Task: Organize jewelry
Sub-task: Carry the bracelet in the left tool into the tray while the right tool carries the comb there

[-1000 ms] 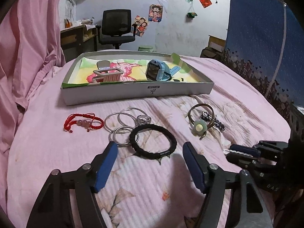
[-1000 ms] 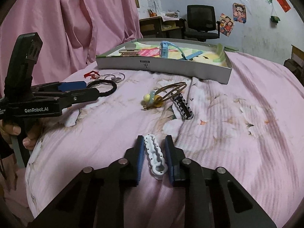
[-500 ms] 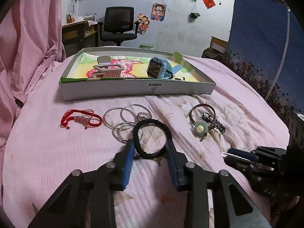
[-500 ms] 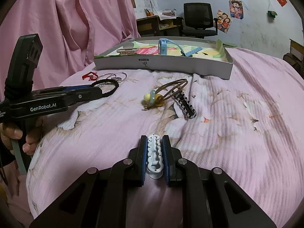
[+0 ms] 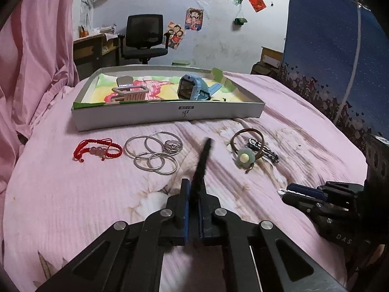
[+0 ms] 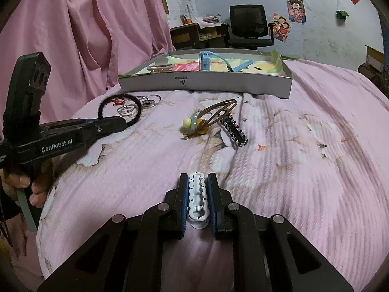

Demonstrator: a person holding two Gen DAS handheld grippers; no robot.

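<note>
My left gripper [image 5: 192,192] is shut on a black hair tie [image 5: 203,160], which stands on edge and is lifted off the pink bedspread; it shows as a ring in the right wrist view [image 6: 121,109]. My right gripper [image 6: 198,189] is shut on a white hair clip [image 6: 198,194], low over the bed. The grey box lid tray [image 5: 170,115] at the back holds a blue watch [image 5: 193,90] and a pink clip [image 5: 130,92]. On the bed lie a red bracelet [image 5: 97,148], silver rings [image 5: 155,153], a brown hair tie with flower [image 5: 245,150] and a black-white clip [image 6: 234,131].
Pink curtain [image 5: 31,60] hangs at the left. A blue patterned panel [image 5: 335,60] stands at the right. An office chair [image 5: 144,39] and desk are behind the bed. The right gripper shows at the lower right of the left wrist view [image 5: 284,191].
My left gripper closed on the black hair tie and raised it, turning it on edge. My right gripper tightened on the white clip and holds it.
</note>
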